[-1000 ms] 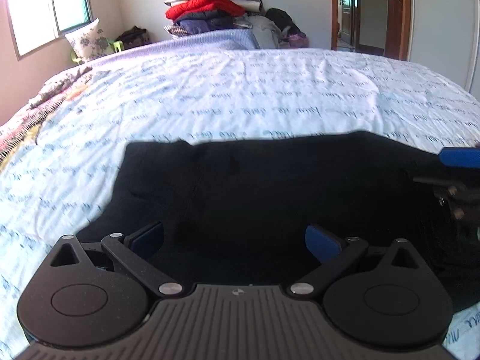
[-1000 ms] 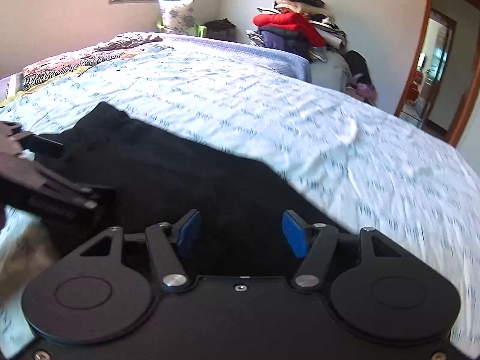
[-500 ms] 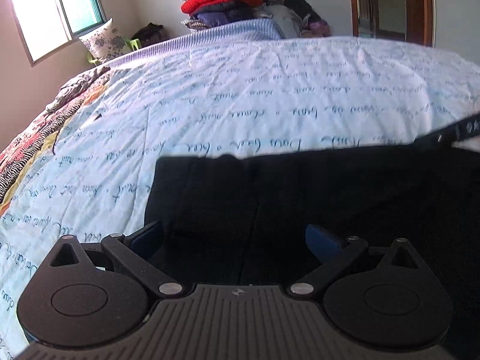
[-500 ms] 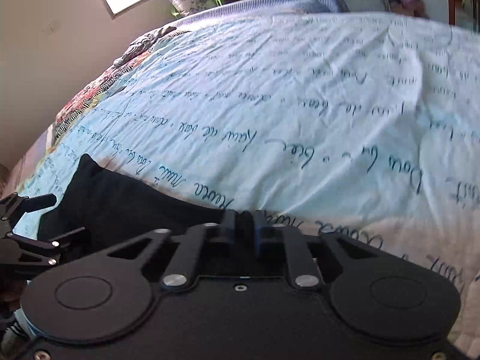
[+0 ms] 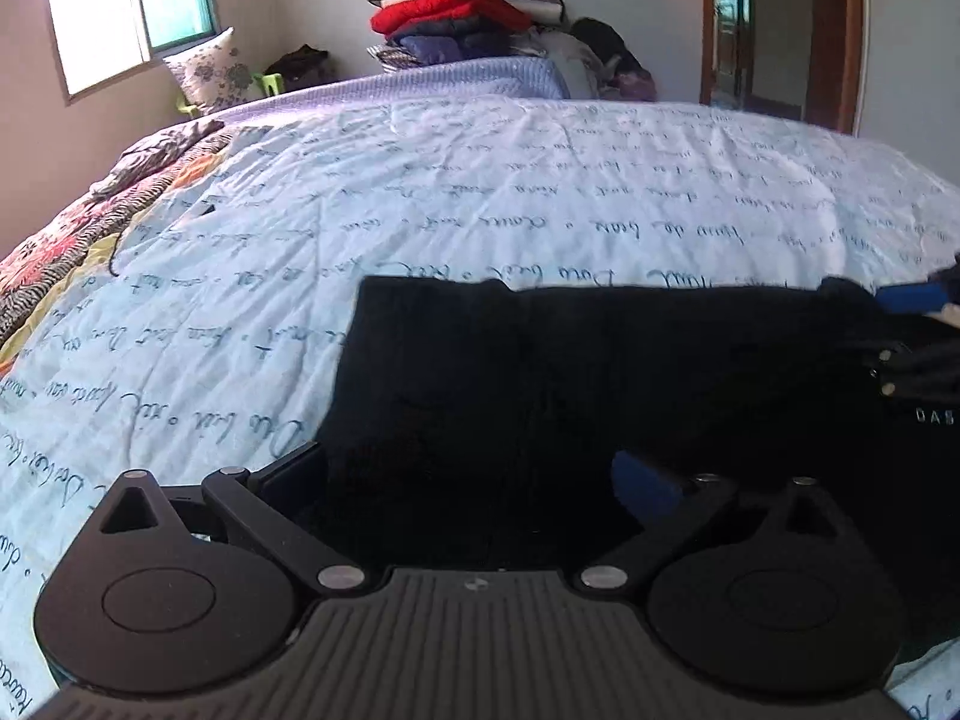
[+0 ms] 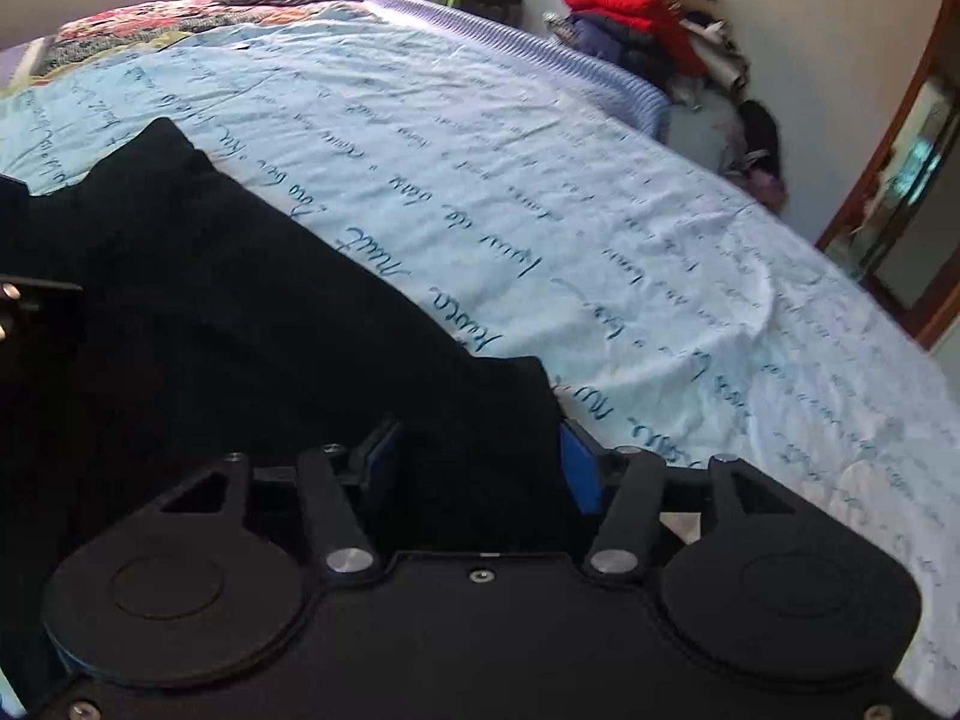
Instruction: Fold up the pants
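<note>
1. The black pants (image 5: 570, 396) lie flat on the pale blue bedspread (image 5: 480, 210), near its front edge, already folded into a broad band.
2. The left wrist view shows the pants' squared left end and straight far edge. It also shows the window (image 5: 129, 6), which the right wrist view leaves out.
3. The right wrist view shows the pants' right end instead, a corner lying between the fingers of the right gripper (image 6: 483, 468). The left view catches only that gripper's blue tip at its right border.
4. The left gripper (image 5: 468, 480) is spread wide over the cloth, its pads clear of it and nothing clamped.
5. The right gripper's jaws stand apart around the corner of cloth. Whether the pads touch it I cannot tell.
6. Half a second ago the right jaws were pressed together. They have just been opening, with the cloth now between them.
7. The left gripper was as wide a second ago. Its view has since shifted towards the pants' left end.
8. A pile of clothes (image 5: 462, 18) with a red garment on top stands beyond the bed in both views.
</note>
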A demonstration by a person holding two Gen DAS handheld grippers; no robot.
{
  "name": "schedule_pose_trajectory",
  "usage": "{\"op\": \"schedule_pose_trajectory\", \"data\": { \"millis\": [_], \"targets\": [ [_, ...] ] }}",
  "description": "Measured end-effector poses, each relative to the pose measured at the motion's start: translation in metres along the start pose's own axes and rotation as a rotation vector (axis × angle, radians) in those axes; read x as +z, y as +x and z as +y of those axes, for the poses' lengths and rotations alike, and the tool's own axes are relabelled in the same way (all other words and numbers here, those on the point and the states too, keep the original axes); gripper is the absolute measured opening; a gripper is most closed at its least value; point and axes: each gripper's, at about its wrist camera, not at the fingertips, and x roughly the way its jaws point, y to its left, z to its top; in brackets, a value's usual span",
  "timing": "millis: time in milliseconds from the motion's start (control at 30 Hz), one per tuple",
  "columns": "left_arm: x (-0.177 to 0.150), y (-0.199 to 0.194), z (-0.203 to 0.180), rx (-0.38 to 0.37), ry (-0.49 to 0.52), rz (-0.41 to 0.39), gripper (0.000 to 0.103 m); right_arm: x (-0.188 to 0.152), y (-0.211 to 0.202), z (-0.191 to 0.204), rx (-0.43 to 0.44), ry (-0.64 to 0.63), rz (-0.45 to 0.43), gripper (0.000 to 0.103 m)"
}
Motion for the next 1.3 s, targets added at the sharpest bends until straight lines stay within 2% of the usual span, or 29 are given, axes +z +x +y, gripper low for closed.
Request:
{"op": "schedule_pose_trajectory", "data": {
  "millis": [67, 100, 200, 267, 333, 400, 567, 633, 733, 967, 1000, 1033, 1100, 1200, 1300],
  "targets": [
    [0.002, -0.015, 0.021, 0.021, -0.053, -0.044, 0.102, 0.003, -0.032, 0.019, -0.044, -0.013, -0.101, 0.052],
    [0.004, -0.019, 0.032, 0.035, -0.082, -0.049, 0.102, 0.004, -0.049, 0.034, -0.03, -0.047, -0.167, 0.052],
    [0.006, -0.028, 0.072, 0.073, -0.217, -0.061, 0.101, 0.007, -0.088, 0.092, -0.015, -0.216, -0.317, 0.055],
    [0.005, -0.03, 0.1, 0.096, -0.331, -0.061, 0.101, 0.009, -0.099, 0.134, 0.01, -0.347, -0.368, 0.055],
    [0.0, -0.032, 0.124, 0.093, -0.436, -0.039, 0.1, 0.008, -0.101, 0.17, 0.035, -0.475, -0.387, 0.057],
    [-0.006, -0.032, 0.142, 0.054, -0.495, -0.017, 0.1, 0.006, -0.096, 0.197, 0.026, -0.575, -0.391, 0.058],
    [-0.02, -0.032, 0.157, 0.025, -0.511, 0.018, 0.101, 0.008, -0.072, 0.232, -0.079, -0.727, -0.347, 0.058],
    [-0.023, -0.03, 0.158, 0.016, -0.513, 0.032, 0.102, 0.013, -0.063, 0.234, -0.09, -0.735, -0.318, 0.058],
    [-0.026, -0.026, 0.162, -0.019, -0.542, 0.047, 0.102, 0.017, -0.053, 0.239, -0.06, -0.747, -0.241, 0.059],
    [-0.029, -0.024, 0.172, -0.156, -0.653, 0.063, 0.102, 0.027, -0.041, 0.248, -0.133, -0.758, -0.249, 0.062],
    [-0.029, -0.024, 0.174, -0.173, -0.669, 0.066, 0.102, 0.029, -0.037, 0.249, -0.133, -0.767, -0.249, 0.056],
    [-0.028, -0.023, 0.175, -0.188, -0.68, 0.068, 0.102, 0.032, -0.032, 0.251, -0.119, -0.767, -0.24, 0.039],
    [-0.027, -0.022, 0.178, -0.225, -0.701, 0.076, 0.102, 0.033, -0.023, 0.252, -0.079, -0.758, -0.226, 0.024],
    [-0.023, -0.015, 0.179, -0.318, -0.716, 0.108, 0.102, 0.029, -0.026, 0.25, -0.081, -0.74, -0.264, 0.018],
    [-0.023, 0.003, 0.183, -0.485, -0.806, 0.173, 0.102, 0.038, -0.032, 0.229, 0.021, -0.574, -0.269, 0.015]
  ]
}}
